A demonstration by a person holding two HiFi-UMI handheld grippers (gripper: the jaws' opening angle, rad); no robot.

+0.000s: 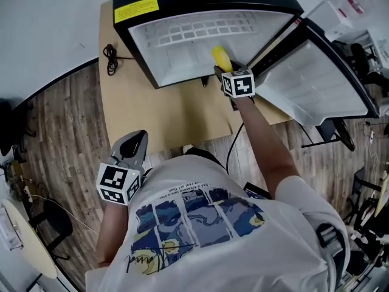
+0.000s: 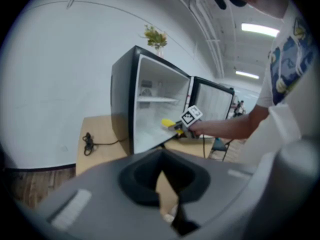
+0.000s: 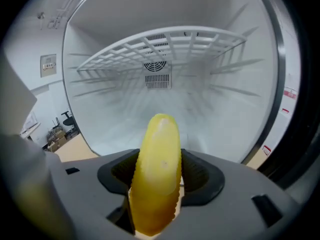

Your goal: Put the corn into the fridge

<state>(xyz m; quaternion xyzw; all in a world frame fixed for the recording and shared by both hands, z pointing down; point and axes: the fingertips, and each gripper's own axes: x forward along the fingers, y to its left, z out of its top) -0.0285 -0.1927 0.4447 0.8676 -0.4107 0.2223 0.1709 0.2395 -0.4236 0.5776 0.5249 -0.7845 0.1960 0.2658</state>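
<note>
The yellow corn stands between the jaws of my right gripper, which is shut on it. In the head view the corn pokes just inside the open fridge, with the right gripper at the fridge's mouth. A white wire shelf spans the fridge above the corn. The fridge door hangs open to the right. My left gripper hangs low at my left side, far from the fridge, with its jaws together and nothing in them. From the left gripper view the corn and fridge show in the distance.
The fridge stands on a low wooden platform over wood-plank flooring. A black cable lies coiled at the platform's left edge. A round pale table and chairs sit at the lower left. Equipment clutters the right side.
</note>
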